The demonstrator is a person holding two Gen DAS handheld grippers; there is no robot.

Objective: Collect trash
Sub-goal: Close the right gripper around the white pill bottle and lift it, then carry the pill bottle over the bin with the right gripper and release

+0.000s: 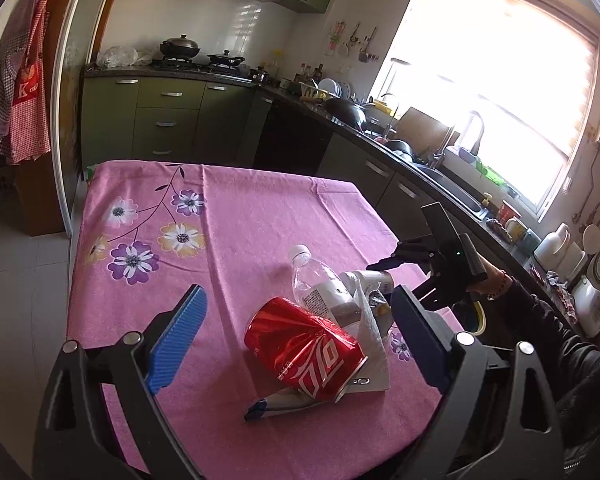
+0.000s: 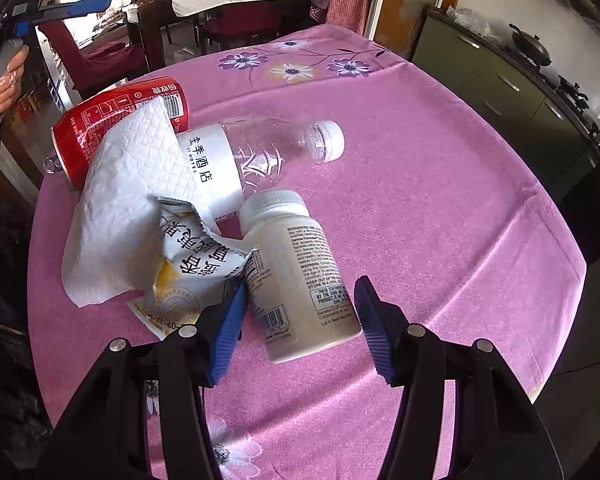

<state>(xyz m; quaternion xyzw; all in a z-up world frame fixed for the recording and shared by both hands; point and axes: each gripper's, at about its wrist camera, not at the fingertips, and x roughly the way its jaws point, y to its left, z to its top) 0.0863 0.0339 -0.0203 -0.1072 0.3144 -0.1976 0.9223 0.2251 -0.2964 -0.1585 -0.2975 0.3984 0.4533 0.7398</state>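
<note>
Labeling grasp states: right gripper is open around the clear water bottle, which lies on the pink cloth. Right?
Not quite. The right gripper is open, but its jaws straddle the white pill bottle, not the clear water bottle, which lies farther off beside the red can. Both bottles do lie on the pink cloth. The right wrist view shows it.

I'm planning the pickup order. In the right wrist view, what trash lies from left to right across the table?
Red soda can → paper towel → white pill bottle. The clear water bottle and the snack wrapper overlap the others, so I leave them out. The right tool straddles the pill bottle, open.
</note>
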